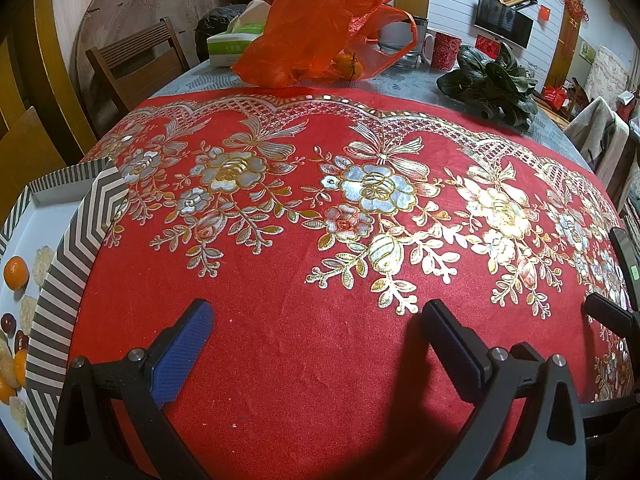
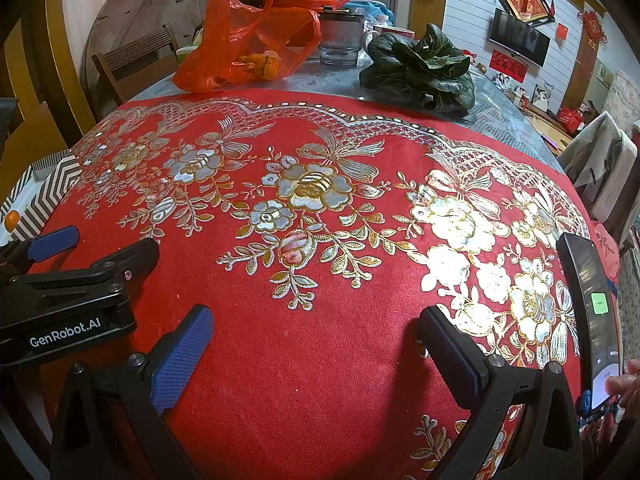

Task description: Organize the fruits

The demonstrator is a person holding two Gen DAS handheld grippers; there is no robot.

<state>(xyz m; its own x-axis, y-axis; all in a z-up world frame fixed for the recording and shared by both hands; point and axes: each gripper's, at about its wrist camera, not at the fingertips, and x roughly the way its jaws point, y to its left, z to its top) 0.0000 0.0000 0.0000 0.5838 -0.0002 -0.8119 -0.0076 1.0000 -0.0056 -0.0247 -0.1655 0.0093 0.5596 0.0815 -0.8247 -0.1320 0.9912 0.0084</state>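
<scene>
Both my tools stand with jaws apart, empty: left gripper (image 1: pixel 316 320), right gripper (image 2: pixel 316 326). Nearest fruit lies in the striped box (image 1: pixel 68 280) at my far left, closest to the left gripper. Farther ahead, mandarins (image 1: pixel 349 65) sit inside the red bag (image 1: pixel 320 28).

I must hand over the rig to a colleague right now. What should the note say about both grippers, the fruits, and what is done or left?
Left gripper: open, empty, low over the red cloth.
Right gripper: open, empty, beside it.
Striped box, far left: already holds oranges, small dark red fruits and pale round pieces.
Red bag, far side of the table: some oranges still inside.
Left to do: probably bring the bag's oranges to the box.
A phone stands at the right edge; a hand touches it.
</scene>
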